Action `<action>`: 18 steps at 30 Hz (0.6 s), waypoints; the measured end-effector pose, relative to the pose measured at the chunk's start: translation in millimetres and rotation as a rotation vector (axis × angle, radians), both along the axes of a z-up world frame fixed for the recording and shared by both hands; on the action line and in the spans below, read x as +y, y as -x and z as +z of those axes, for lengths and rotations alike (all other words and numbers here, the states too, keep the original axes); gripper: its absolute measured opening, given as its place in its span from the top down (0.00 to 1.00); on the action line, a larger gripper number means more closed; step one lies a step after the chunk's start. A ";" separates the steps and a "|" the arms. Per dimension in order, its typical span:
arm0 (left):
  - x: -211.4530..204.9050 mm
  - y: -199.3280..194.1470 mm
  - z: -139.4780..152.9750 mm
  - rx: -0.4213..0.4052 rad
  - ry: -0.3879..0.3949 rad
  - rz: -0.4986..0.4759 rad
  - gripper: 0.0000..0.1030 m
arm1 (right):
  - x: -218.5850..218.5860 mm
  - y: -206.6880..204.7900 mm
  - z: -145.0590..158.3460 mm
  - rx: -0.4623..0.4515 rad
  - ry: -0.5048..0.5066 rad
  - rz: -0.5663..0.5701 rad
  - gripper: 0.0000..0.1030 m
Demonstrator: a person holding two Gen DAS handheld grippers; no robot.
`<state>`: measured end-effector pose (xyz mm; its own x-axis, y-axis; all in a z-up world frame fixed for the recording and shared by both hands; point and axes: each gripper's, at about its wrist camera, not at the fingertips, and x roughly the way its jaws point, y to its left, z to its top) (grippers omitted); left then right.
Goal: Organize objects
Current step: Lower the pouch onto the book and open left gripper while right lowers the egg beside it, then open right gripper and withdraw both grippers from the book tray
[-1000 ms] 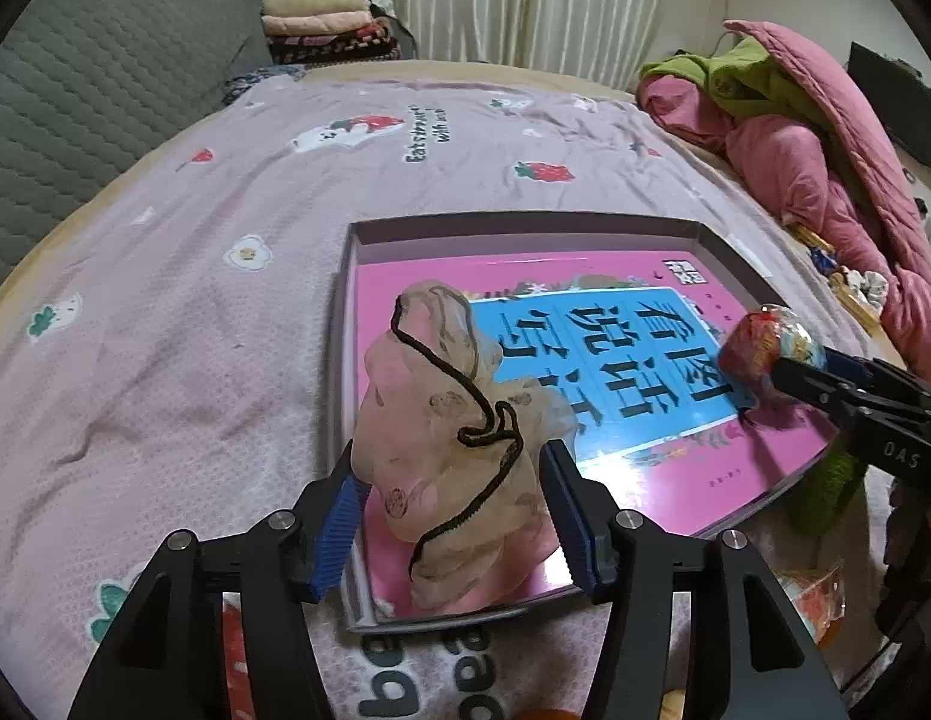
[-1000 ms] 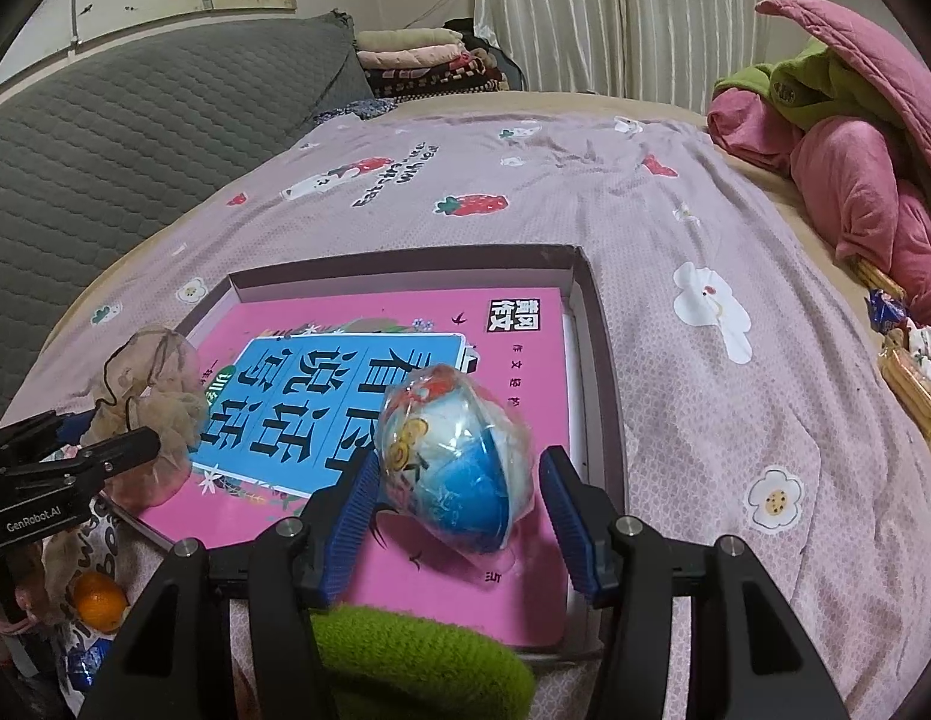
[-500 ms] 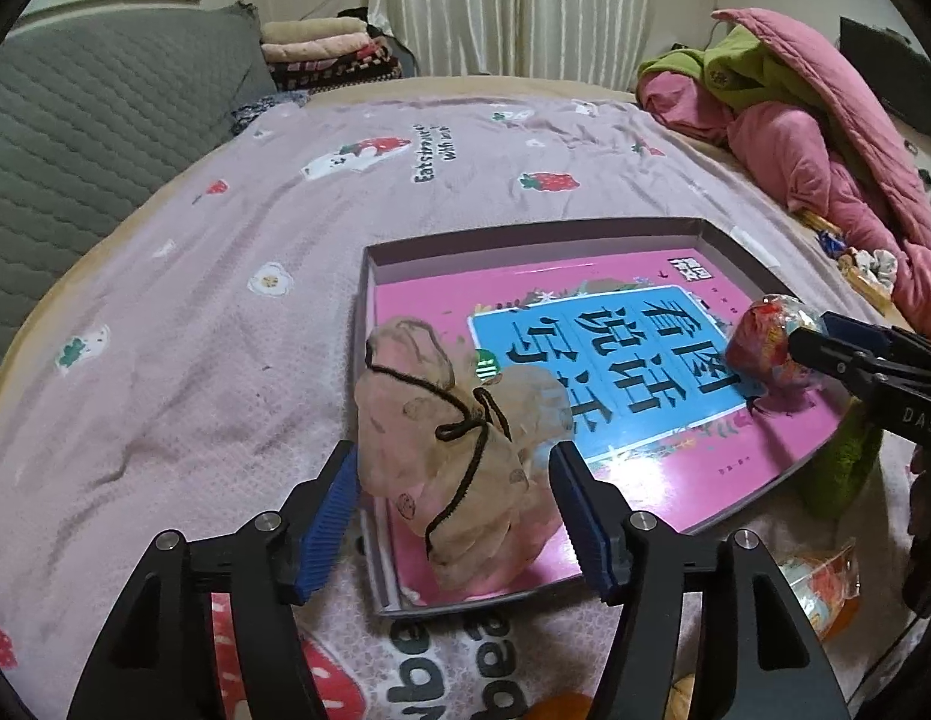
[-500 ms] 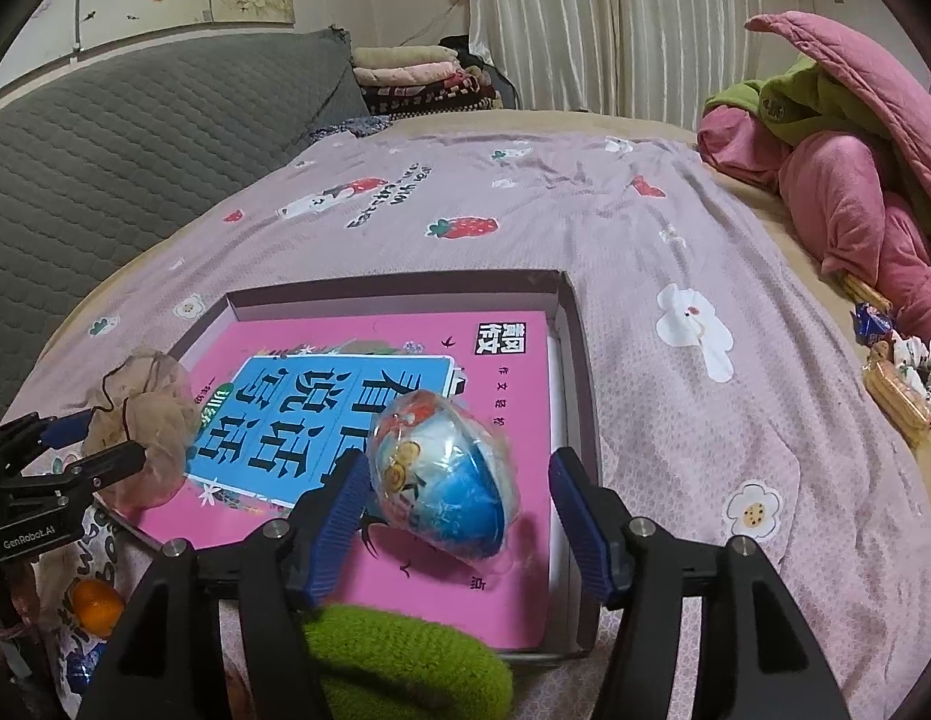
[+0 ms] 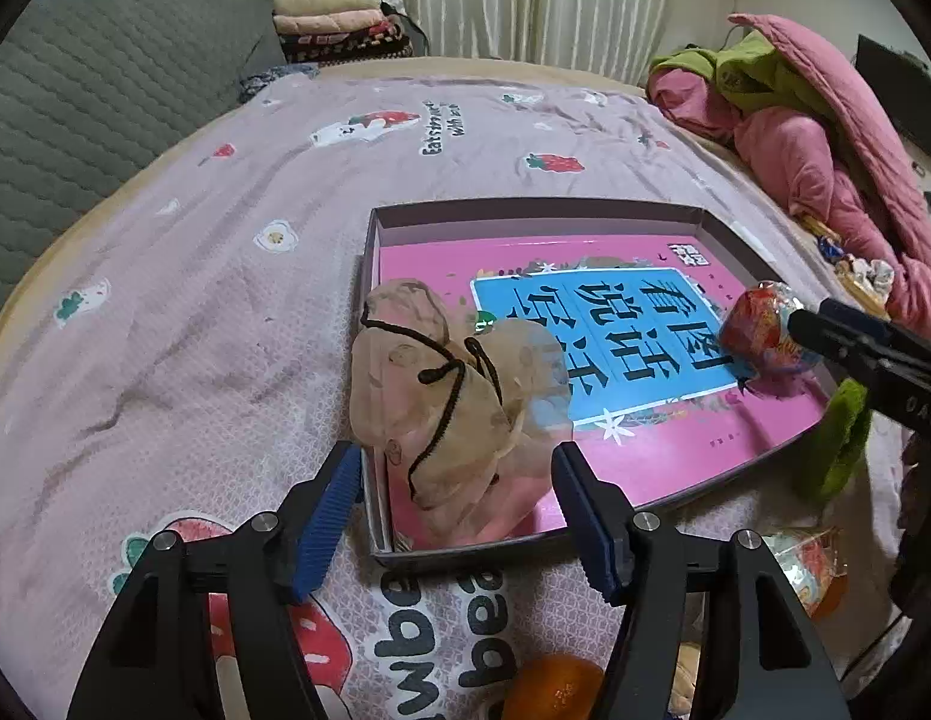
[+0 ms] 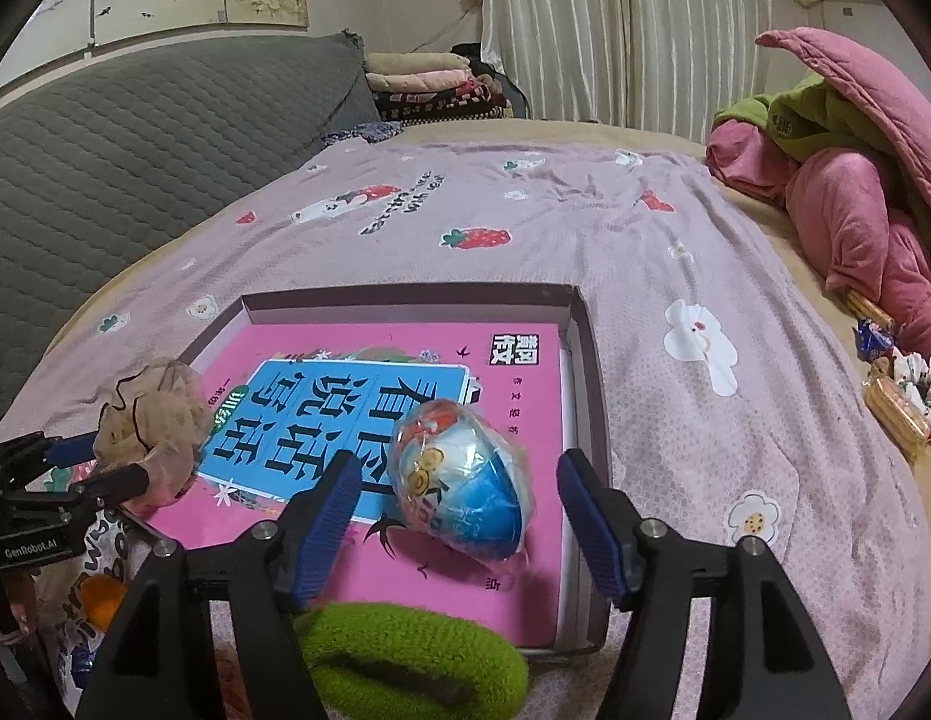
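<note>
- Left gripper (image 5: 456,507): angled down, jaws just opened, clear of beige drawstring pouch (image 5: 447,402) resting in box tray (image 5: 525,207) near corner.
- Right gripper (image 6: 453,507): angled down, jaws just opened, released wrapped toy egg (image 6: 459,480) lying on pink book (image 6: 525,372) inside tray.
- Green fuzzy item (image 6: 405,660) directly below right gripper.
- Orange fruit (image 5: 552,687) beneath left gripper.
- Pink quilt (image 6: 855,228) beyond, on strawberry-print bedsheet (image 5: 165,330).

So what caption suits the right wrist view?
Open tongs around a wrapped toy egg lying on the pink book.
</note>
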<state>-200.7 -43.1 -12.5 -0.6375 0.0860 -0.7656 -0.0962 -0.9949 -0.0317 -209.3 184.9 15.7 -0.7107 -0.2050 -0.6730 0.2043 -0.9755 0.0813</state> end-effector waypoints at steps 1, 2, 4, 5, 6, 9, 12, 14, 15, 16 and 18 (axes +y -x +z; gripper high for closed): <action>0.7 -0.9 -0.2 0.003 0.002 0.004 0.34 | 0.1 -0.4 1.0 0.004 0.001 0.000 0.33; 1.2 -1.2 -0.2 0.004 0.005 0.007 0.34 | 0.1 -0.8 1.9 0.007 0.001 0.002 0.32; 1.5 -2.4 0.6 0.005 0.003 0.014 0.34 | 0.2 -2.2 3.1 0.012 0.000 0.001 0.30; 0.8 -2.8 1.3 0.005 0.000 0.017 0.34 | -0.1 -2.8 3.4 0.013 0.001 0.002 0.30; 0.3 -3.8 2.2 0.006 -0.006 0.020 0.34 | 0.0 -2.9 3.8 0.013 0.003 0.004 0.30; 0.3 -5.5 4.1 0.012 -0.007 0.027 0.34 | 0.1 -3.1 5.1 0.015 0.007 0.006 0.30; 3.5 -6.4 5.2 0.021 0.008 0.031 0.34 | 0.8 -3.7 7.7 0.022 0.013 0.007 0.30; 5.3 -7.2 6.4 0.025 0.013 0.032 0.34 | 1.3 -4.1 9.0 0.025 0.016 0.006 0.30; 5.3 -7.6 7.1 0.026 0.012 0.032 0.34 | 1.9 -4.3 9.4 0.026 0.017 0.006 0.30; 5.4 -8.9 8.3 0.028 0.007 0.031 0.34 | 2.5 -4.5 9.9 0.027 0.020 0.005 0.30; 5.5 -11.3 10.1 0.027 -0.026 0.016 0.34 | 3.0 -4.6 11.0 0.030 0.025 0.004 0.30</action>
<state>-189.4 -37.6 -2.4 -0.6592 0.0957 -0.7458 -0.0816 -0.9951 -0.0556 -204.7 187.9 26.7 -0.7294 -0.2245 -0.6462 0.2107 -0.9724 0.0999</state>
